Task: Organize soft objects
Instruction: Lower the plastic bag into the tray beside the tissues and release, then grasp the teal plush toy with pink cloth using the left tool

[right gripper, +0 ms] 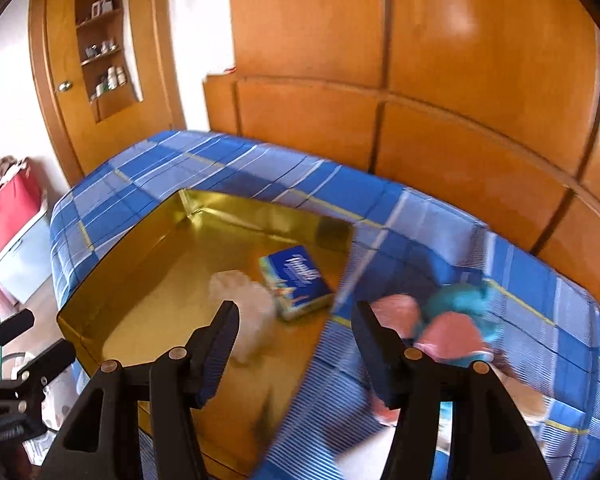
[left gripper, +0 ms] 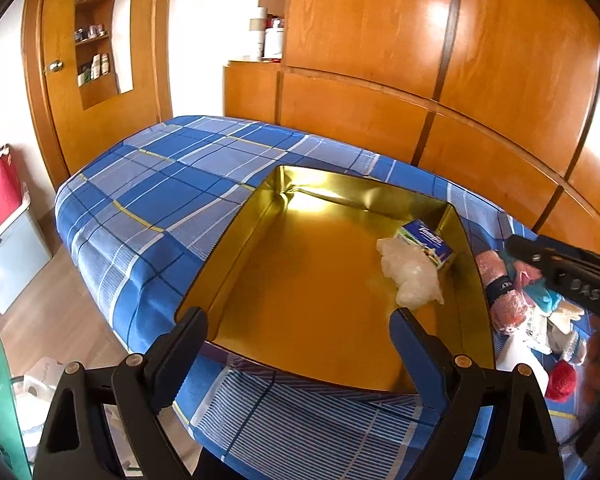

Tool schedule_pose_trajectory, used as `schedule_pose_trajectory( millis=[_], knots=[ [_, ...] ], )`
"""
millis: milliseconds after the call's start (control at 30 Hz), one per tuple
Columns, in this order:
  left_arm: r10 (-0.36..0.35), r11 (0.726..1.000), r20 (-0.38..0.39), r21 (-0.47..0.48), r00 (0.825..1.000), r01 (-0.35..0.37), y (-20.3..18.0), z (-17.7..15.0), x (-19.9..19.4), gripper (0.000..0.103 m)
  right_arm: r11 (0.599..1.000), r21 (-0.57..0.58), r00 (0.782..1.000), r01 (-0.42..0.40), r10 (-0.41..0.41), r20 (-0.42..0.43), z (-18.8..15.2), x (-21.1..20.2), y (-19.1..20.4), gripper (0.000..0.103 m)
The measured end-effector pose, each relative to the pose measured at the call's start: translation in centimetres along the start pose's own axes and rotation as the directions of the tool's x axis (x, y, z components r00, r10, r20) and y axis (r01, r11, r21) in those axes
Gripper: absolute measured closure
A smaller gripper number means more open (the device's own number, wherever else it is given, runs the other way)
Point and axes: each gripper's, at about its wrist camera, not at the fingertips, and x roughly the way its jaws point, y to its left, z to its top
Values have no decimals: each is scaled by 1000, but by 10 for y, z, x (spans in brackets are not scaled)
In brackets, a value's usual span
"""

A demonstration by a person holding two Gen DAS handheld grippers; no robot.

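A gold metal tray [left gripper: 236,232] lies on a bed with a blue plaid sheet [left gripper: 160,184]. Inside it, at the right, are a blue tissue pack [left gripper: 426,242] and a crumpled white wad [left gripper: 410,280]. My left gripper [left gripper: 300,316] is open over the tray's near edge, with nothing between its fingers. The right wrist view is blurred. My right gripper [right gripper: 295,308] is open and empty above the tray's right rim [right gripper: 120,256], with the white wad [right gripper: 252,300] and tissue pack [right gripper: 296,280] just ahead. Right of the tray lies a pile of pink and teal soft items [right gripper: 456,320].
The pile [left gripper: 508,300] also holds white pieces and a red fluffy thing [left gripper: 560,380]. Wooden wardrobe panels [left gripper: 420,80] stand behind the bed. On the floor to the left are a red-topped storage box [left gripper: 8,232] and bags.
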Motion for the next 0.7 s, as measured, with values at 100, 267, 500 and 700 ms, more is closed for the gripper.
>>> schedule_pose_trajectory(
  millis=[100,267,500,700],
  knots=[
    [-4,1000,2,29,1000,4,-9,0,-2,10,999,27,999,31,-31,29,-6,-18,-22,44],
    [-29,996,4,79,1000,29,-27,2,-5,8,992,88,994,87,-92,58,-15,-41,-63,44],
    [-95,984,-4,149,995,94,-55,7,-9,6,966,176,978,188,-200,58,-35,-65,-125,44],
    [-178,963,-66,194,982,188,-87,14,-6,6,925,279,963,256,-270,10,-69,-70,-182,44]
  ],
)
